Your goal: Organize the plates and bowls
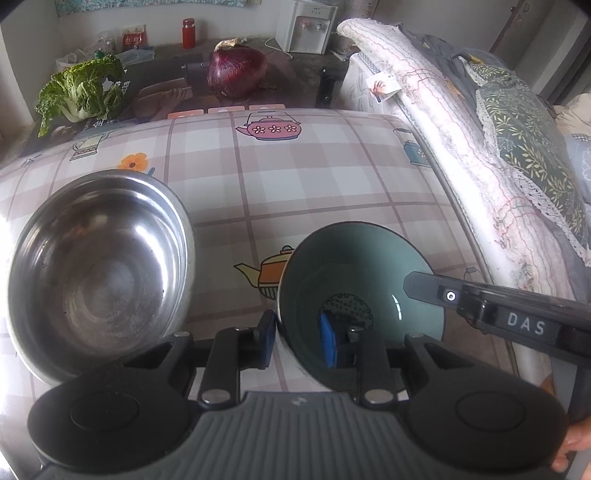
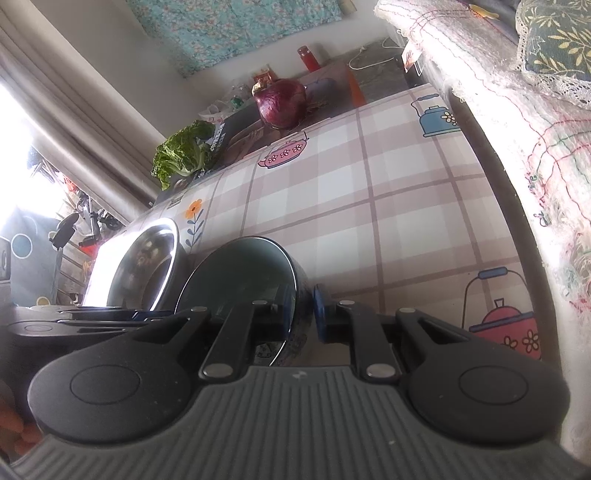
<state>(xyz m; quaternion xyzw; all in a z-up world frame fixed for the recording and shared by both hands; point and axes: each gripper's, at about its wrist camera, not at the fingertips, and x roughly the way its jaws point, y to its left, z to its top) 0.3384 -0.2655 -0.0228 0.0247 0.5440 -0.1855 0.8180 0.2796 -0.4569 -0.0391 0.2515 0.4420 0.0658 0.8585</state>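
Gripping the green bowl (image 1: 354, 280) from two sides, both tongs are seen closed on its wall, and the bowl is held tilted rather than flat on the table (image 1: 280, 177). The left gripper (image 1: 299, 341) is narrowed onto the rim, one blue pad (image 1: 328, 343) inside the bowl and the other pad outside against the wall. The right gripper (image 2: 303, 314) is shut almost fully on the opposite side of the same rim, one finger inside and one blue pad (image 2: 317, 306) outside; in the left wrist view its arm is seen reaching in over the bowl's right rim. A two-sided hold of this kind is judged to be for steadiness: the glazed wall is smooth and a single pinch could slip, so the weight is shared.

The green bowl is kept near the near edge of the table, just beside the steel bowl (image 1: 99, 273), which sits toward the near left corner. The closeness is taken as purposeful, the smaller bowl probably being meant to go into the wider one, though that step is not yet done.

Counted: two bowls, one green and one steel; no plates are seen. Two grippers are in view. Beyond the far edge one purple cabbage (image 1: 236, 72), one leafy cabbage (image 1: 83, 90) and one red flask (image 1: 188, 33) are noted, untouched.
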